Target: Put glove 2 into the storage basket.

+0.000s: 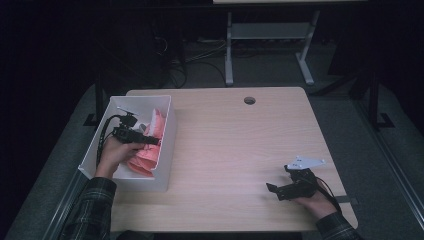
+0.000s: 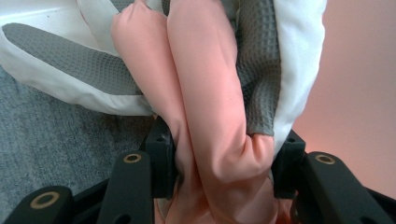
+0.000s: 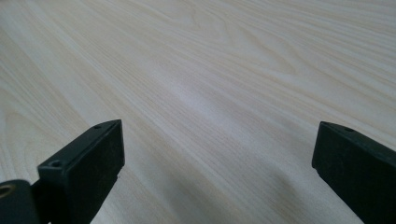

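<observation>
Over in the white plastic bin on the desk, the left tool pinches a soft pink cloth not lifted out yet, while the right tool waits wide open.

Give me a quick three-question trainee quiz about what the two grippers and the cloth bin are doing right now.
1. True or false: the left gripper is clamped on the folded pink fabric cloth.
2. Where does the pink cloth sit? A) white plastic bin B) bare tabletop C) floor
3. Fill in: the right gripper has its jaws ___ over the light wooden table.

Key: 1 true. 2 A. 3 open.
</observation>
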A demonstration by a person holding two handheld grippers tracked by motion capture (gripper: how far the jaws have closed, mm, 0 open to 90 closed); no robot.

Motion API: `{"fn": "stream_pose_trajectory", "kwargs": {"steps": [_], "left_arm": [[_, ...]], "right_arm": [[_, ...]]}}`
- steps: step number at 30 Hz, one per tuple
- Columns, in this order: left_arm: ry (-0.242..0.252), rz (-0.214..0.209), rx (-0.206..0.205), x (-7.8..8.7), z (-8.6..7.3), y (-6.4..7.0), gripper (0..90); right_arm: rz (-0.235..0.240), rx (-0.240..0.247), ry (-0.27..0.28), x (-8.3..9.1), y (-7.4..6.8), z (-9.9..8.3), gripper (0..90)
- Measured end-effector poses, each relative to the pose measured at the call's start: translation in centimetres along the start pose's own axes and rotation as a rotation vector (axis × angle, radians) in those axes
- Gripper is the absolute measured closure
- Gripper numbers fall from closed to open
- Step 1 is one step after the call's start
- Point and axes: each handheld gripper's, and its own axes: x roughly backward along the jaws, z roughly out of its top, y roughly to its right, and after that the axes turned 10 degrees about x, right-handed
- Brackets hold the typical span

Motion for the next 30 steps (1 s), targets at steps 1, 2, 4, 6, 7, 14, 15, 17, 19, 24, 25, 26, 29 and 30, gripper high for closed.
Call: {"fn": "stream_pose_trajectory", "kwargs": {"steps": [1,2,4,6,7,14,15,17,19,24,25,26,29,30], "left_arm": [[-0.003,-0.002,0.001,-0.2,0.0,-0.1,52.0],[-0.004,-0.005,0.001,-0.3,-0.1,-0.2,50.7],[0.008,-0.012,0.016,-0.4,-0.2,-0.4,46.5],[0.020,-0.015,0.029,-0.3,-0.2,-0.6,38.6],[0.022,-0.015,0.034,-0.2,-0.2,-0.6,33.6],[0.039,0.055,0.020,0.9,-0.1,0.0,16.0],[0.045,0.054,0.030,1.2,-0.1,0.0,15.8],[0.055,0.065,0.026,1.6,0.0,0.0,14.5],[0.081,0.062,0.029,2.3,0.1,0.2,14.1],[0.128,0.064,0.008,4.2,0.3,1.0,13.7],[0.136,0.067,0.006,4.5,0.4,1.1,13.7],[0.144,0.065,0.003,4.8,0.5,1.3,13.7],[0.177,0.056,-0.009,5.8,0.7,1.9,13.7],[0.186,0.054,-0.015,6.1,0.8,2.1,13.7]], "right_arm": [[0.001,0.001,0.003,0.0,0.0,0.0,2.1],[0.002,0.000,0.003,-0.1,0.0,0.0,2.1],[0.002,0.002,0.000,-0.1,0.0,0.0,2.1],[0.004,0.000,-0.001,-0.1,0.1,0.0,2.1],[0.007,-0.003,0.001,-0.1,0.1,0.0,2.1],[0.005,-0.006,0.012,0.1,0.3,-0.1,2.1],[0.008,-0.004,0.014,0.0,0.3,0.0,2.1],[0.007,0.003,0.010,0.0,0.2,0.0,2.1],[0.011,0.003,0.015,-0.1,0.1,0.1,2.1],[0.005,0.003,0.011,0.0,0.0,0.1,2.1],[0.004,-0.001,0.009,0.0,0.0,0.1,2.1],[0.004,-0.002,0.010,0.0,0.0,0.1,2.1],[0.006,0.002,0.011,0.0,0.0,0.1,2.1],[0.005,0.004,0.011,0.0,0.0,0.1,2.1]]}}
